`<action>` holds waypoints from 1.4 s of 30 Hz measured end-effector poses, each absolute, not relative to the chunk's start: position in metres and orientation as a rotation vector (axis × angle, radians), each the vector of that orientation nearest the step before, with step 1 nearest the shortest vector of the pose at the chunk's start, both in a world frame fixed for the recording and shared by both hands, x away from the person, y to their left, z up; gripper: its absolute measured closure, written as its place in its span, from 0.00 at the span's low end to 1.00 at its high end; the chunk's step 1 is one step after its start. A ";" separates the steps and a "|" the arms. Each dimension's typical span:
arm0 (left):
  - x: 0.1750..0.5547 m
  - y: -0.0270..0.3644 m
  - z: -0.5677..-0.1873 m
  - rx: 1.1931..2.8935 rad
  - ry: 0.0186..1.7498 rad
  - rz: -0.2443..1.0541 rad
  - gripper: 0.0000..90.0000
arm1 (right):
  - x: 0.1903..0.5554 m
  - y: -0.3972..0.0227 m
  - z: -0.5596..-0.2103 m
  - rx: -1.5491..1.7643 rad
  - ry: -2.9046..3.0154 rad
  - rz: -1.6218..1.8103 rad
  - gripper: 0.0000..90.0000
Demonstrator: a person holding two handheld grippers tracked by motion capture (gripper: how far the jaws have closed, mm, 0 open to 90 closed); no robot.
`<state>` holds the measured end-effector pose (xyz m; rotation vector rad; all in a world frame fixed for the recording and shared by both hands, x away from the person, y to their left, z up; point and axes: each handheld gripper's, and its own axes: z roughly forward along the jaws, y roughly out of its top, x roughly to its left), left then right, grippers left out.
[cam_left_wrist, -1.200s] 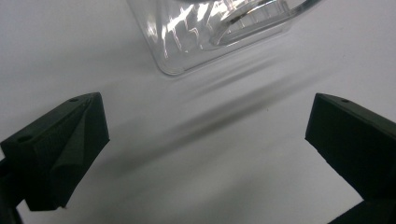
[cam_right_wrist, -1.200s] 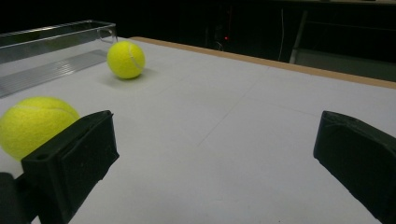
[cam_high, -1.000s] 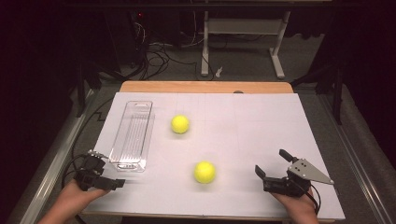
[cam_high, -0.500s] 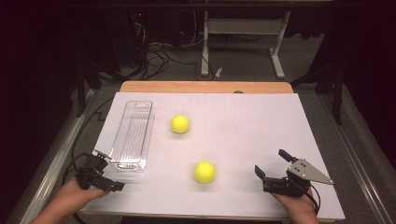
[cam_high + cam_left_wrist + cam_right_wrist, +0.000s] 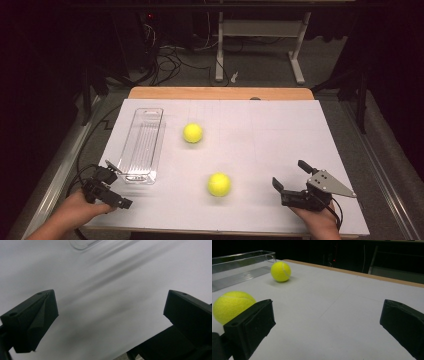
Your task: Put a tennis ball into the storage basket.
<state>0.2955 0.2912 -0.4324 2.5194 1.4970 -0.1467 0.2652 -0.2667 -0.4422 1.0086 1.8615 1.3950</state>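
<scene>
tennis balls, two, yellow, on white table sheet (image 5: 260,130), well apart from each other. nearer ball (image 5: 219,184) toward front edge, a little left of centre in high view, between the two grippers but closer to right one; low at left in right gripper view (image 5: 229,305), partly behind that gripper's left jaw. farther ball (image 5: 192,133) mid-table, just right of clear plastic tray (image 5: 143,145); in right gripper view (image 5: 280,271) near tray's end wall (image 5: 242,257), not touching as far as can be told. tray long and narrow, lengthwise front to back along left part of sheet, ribbed floor, nothing inside.

left gripper (image 5: 114,184) at front left corner, held in left hand (image 5: 80,207), jaws spread wide, nothing between them; just off tray's near end, one jaw tip close to tray's front left corner, contact impossible to tell. left gripper view (image 5: 110,312) angled down on bare white sheet, blurred streaks across it, rounded corner of tray (image 5: 81,243) at top edge.

right gripper (image 5: 292,180) at front right, held in right hand (image 5: 315,220), grey three-cornered plate on top, jaws spread wide and empty, pointed across table toward the balls; in right gripper view (image 5: 327,317) bare sheet between jaws. wooden table edge (image 5: 220,93) beyond sheet's far side, dark floor with cables behind.
</scene>
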 end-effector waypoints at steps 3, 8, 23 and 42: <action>0.296 0.287 -0.432 2.543 1.475 -0.153 0.01 | 0.265 -0.266 -0.442 1.008 1.863 1.394 0.00; 0.295 0.279 -0.431 2.570 1.449 -0.161 0.01 | 0.265 -0.266 -0.442 1.007 1.863 1.395 0.00; 0.292 0.254 -0.427 2.628 1.365 -0.188 0.01 | 0.265 -0.266 -0.442 1.003 1.864 1.396 0.00; 0.293 0.218 -0.424 2.686 1.251 -0.214 0.01 | 0.264 -0.266 -0.442 1.000 1.864 1.397 0.00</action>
